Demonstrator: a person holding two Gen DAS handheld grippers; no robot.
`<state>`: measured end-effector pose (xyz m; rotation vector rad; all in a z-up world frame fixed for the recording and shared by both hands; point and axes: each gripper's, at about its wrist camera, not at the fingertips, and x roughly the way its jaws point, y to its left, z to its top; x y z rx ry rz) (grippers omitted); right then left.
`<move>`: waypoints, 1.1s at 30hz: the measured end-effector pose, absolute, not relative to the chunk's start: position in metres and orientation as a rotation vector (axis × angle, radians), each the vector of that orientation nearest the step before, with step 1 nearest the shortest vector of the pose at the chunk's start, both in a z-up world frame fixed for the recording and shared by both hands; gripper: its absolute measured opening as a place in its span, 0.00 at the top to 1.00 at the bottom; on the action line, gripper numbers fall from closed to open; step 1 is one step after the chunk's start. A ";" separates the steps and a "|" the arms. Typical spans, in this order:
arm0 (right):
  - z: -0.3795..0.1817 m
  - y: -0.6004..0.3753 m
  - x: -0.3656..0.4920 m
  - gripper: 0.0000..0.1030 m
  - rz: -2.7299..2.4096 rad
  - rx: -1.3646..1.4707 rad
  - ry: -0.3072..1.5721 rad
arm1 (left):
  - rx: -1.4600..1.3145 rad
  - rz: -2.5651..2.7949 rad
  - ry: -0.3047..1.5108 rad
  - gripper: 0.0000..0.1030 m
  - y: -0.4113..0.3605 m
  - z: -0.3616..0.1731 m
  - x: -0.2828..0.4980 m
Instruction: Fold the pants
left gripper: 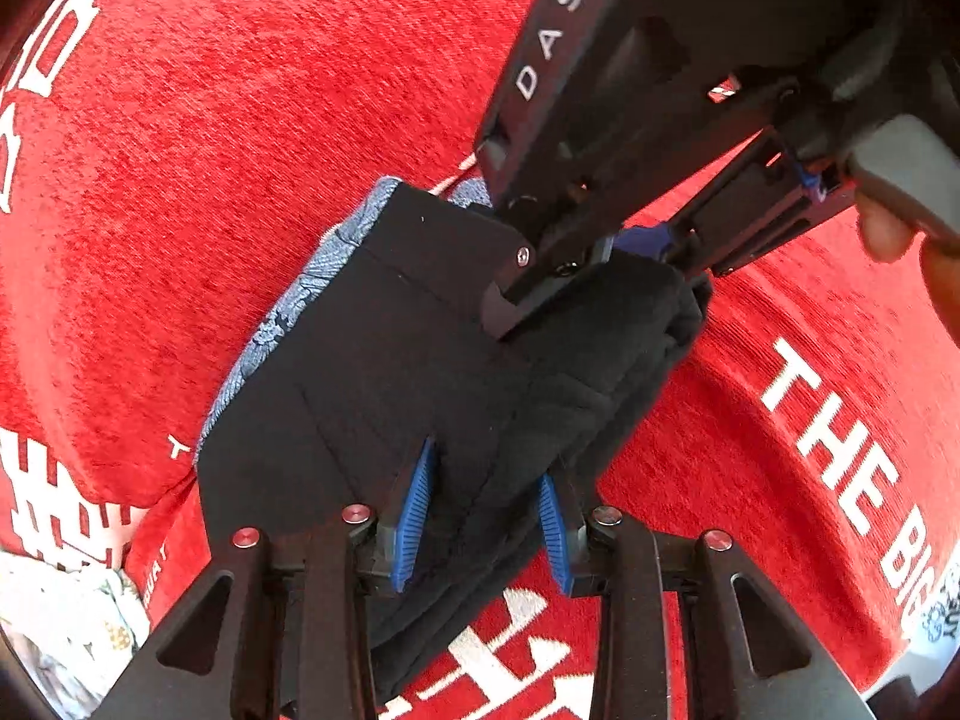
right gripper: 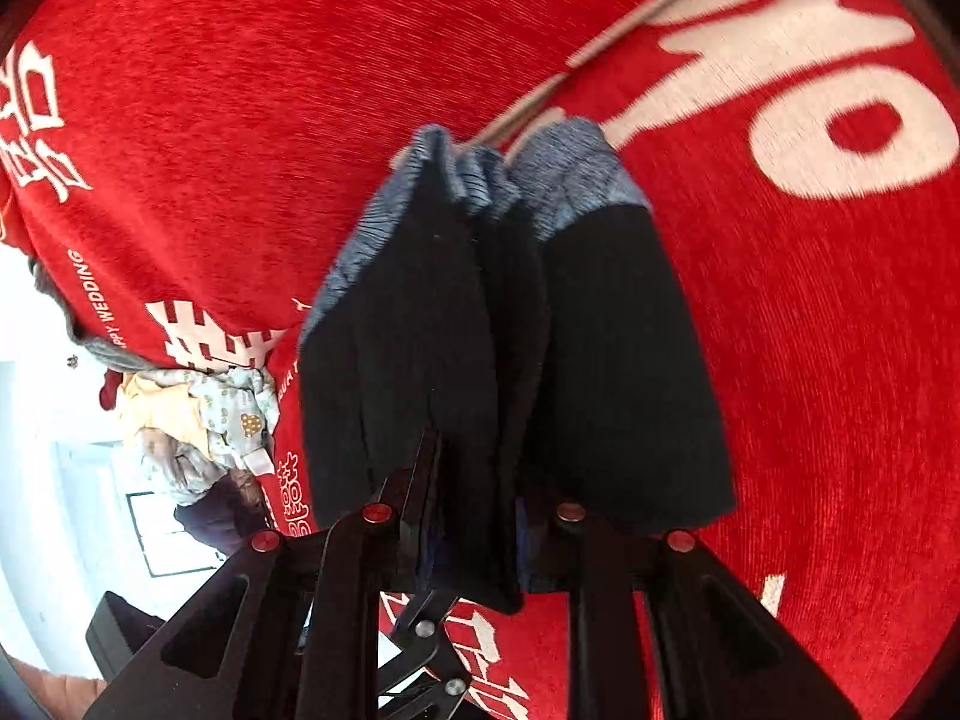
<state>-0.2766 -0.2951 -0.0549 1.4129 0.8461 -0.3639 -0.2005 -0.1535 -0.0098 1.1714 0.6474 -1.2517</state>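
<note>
Across both wrist views spreads a red cloth [left gripper: 252, 138] with large white lettering, covering the whole surface under the work. Above it hang the black pants [left gripper: 372, 360], folded into a thick bundle with a mottled blue-grey waistband [right gripper: 576, 180] at the far end and a thin drawstring [right gripper: 606, 42] trailing off over the red fabric; whether the bundle's lower end touches the cloth cannot be told from these views. Near the bottom of the left wrist view, the left gripper [left gripper: 489, 525] has its blue-padded fingers [left gripper: 414, 522] set on either side of a thick fold of the black fabric, pinching it between them. From the upper right of that same view the right gripper [left gripper: 606, 252] reaches down onto the far edge of the bundle, a blue pad just showing where it meets the cloth, and a person's hand [left gripper: 900, 222] grips its handle at the frame edge. Seen from its own camera, the right gripper [right gripper: 480, 510] is clamped on several hanging layers of the pants, the dark fabric filling the gap between its fingers. Beyond the edge of the red cloth at the left lies a small heap of pale patterned clothes [right gripper: 210, 414].
</note>
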 end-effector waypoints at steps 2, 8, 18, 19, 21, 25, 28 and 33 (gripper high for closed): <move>-0.051 -0.293 -0.279 0.71 -0.367 1.415 0.843 | 1.163 -1.262 0.671 0.53 -0.150 -0.002 -0.195; -0.023 -0.286 -0.301 0.65 -0.450 1.382 0.867 | 1.086 -1.245 0.734 0.47 -0.130 0.026 -0.170; 0.033 -0.260 -0.275 0.65 -0.539 1.130 0.919 | 0.904 -0.953 0.994 0.47 -0.120 0.014 -0.062; 0.033 -0.258 -0.265 0.65 -0.529 1.100 0.945 | 0.899 -0.937 1.021 0.47 -0.120 0.006 -0.052; 0.020 -0.256 -0.247 0.65 -0.533 1.063 1.027 | 0.914 -0.903 1.103 0.42 -0.119 -0.014 -0.039; -0.026 -0.249 -0.235 0.70 -0.572 1.007 1.204 | 0.877 -0.905 1.144 0.37 -0.112 -0.022 -0.037; -0.028 -0.246 -0.248 0.70 -0.597 1.063 1.167 | 0.882 -0.920 1.145 0.36 -0.106 -0.020 -0.043; -0.035 -0.241 -0.259 0.66 -0.601 1.083 1.218 | 0.792 -0.878 1.150 0.36 -0.108 -0.011 -0.017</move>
